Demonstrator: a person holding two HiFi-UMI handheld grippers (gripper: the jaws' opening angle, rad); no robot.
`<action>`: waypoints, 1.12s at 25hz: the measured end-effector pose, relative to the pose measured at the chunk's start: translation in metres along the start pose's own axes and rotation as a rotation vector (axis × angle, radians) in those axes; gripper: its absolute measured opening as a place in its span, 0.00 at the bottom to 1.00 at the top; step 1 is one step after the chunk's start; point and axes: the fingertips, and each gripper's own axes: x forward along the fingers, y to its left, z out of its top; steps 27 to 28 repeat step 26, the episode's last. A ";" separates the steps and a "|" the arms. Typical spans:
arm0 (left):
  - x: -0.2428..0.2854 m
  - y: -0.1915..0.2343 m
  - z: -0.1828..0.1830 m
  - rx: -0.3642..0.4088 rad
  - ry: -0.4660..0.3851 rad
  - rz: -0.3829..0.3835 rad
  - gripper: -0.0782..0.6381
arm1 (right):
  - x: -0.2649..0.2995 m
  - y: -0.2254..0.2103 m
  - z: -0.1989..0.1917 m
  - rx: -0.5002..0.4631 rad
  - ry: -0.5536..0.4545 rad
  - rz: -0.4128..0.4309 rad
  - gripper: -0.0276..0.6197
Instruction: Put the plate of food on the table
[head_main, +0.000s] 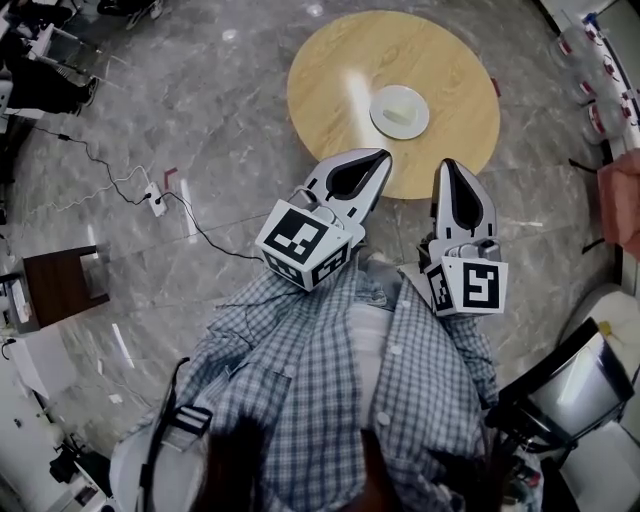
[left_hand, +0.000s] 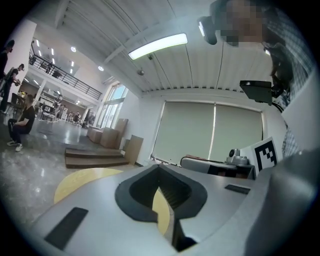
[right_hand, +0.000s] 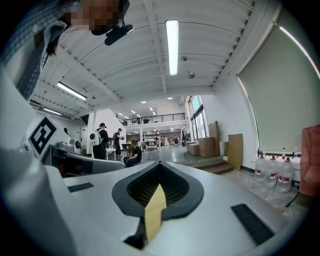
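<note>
A white plate (head_main: 400, 111) with a pale piece of food on it rests on the round wooden table (head_main: 330, 80), toward its near right side. My left gripper (head_main: 383, 154) hovers short of the table's near edge, jaws shut and empty. To its right my right gripper (head_main: 447, 163) is held level with it, also shut and empty. Both point toward the table and sit close to my chest. In the left gripper view the left gripper (left_hand: 159, 167) has its jaw tips together, with the table (left_hand: 82, 178) low at the left. The right gripper (right_hand: 160, 164) likewise shows its tips touching.
A power strip (head_main: 155, 200) with trailing cable lies on the marble floor to the left. A dark wooden stand (head_main: 60, 285) is further left. Water bottles (head_main: 598, 75) line the right wall, and a chair (head_main: 570, 390) stands at the lower right. People (right_hand: 102, 142) are far off.
</note>
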 end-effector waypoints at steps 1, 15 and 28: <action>0.001 0.001 -0.001 0.001 0.003 -0.003 0.12 | 0.001 0.001 -0.001 -0.003 0.004 0.000 0.05; 0.009 -0.001 -0.006 0.003 0.019 -0.027 0.12 | 0.001 -0.005 -0.011 0.001 0.033 -0.010 0.05; 0.012 -0.001 -0.003 -0.004 0.021 -0.013 0.12 | 0.003 -0.004 -0.006 -0.016 0.052 0.007 0.05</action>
